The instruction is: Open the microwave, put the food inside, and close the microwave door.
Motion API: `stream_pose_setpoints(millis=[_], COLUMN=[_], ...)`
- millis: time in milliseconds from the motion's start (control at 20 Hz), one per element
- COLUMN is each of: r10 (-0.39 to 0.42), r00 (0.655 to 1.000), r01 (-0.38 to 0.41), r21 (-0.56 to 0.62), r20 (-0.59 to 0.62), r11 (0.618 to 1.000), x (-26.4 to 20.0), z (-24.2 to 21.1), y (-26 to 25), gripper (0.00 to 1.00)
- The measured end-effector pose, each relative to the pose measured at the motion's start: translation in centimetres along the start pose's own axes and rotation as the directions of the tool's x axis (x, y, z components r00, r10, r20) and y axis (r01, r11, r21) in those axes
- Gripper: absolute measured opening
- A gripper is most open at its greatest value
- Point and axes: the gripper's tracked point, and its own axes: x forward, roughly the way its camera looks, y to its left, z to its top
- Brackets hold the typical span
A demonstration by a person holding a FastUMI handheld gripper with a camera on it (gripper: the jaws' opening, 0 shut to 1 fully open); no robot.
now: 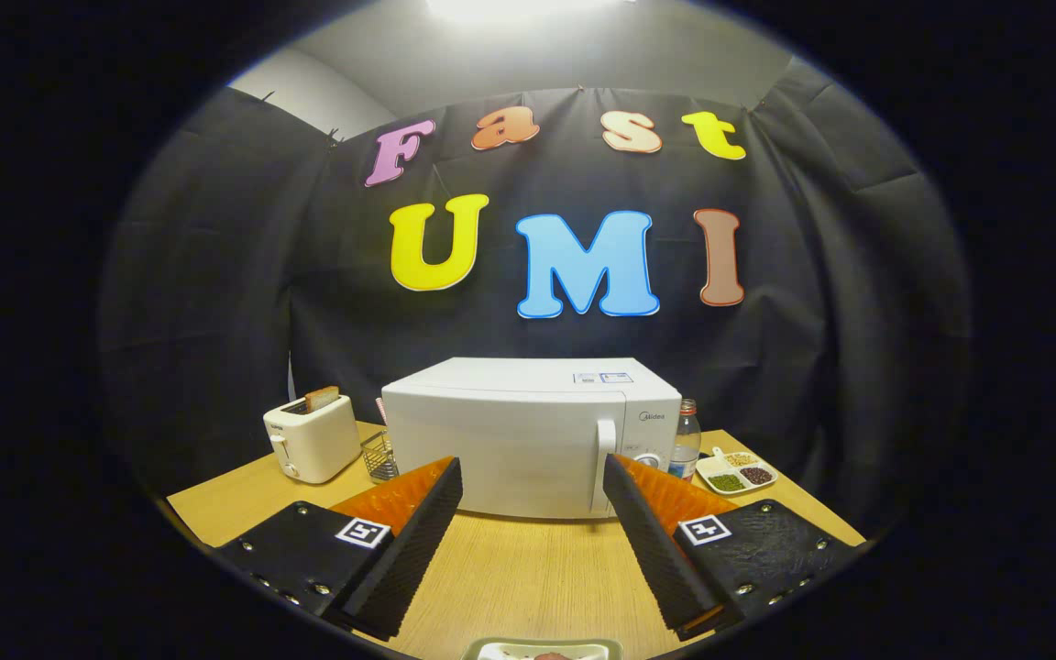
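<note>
- A cream toaster (312,438) holding a bread slice is sitting beyond the left finger.
- The black-and-orange gripper (533,477) is hovering, fingers spread apart, gripping nothing.
- The white box-shaped microwave (528,431) is standing just ahead, door closed.
- A pale dish (542,649), possibly the food, is lying below the fingers.
- A divided snack tray (737,471) is resting beyond the right finger.

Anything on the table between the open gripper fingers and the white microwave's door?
No. Gripper view: bare wooden table from the gripper to the microwave.

Glossy white microwave (528,440), wood-grain table (510,568)
</note>
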Motion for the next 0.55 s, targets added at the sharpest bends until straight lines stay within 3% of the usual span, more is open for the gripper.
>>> stream_pose_setpoints(millis=[550], r10=[-0.037], r00=[0.998], r01=[0.036], r21=[0.015], r20=[0.048], r11=[0.999], x=[-5.9], z=[1.1], y=[0.5], gripper=[0.99])
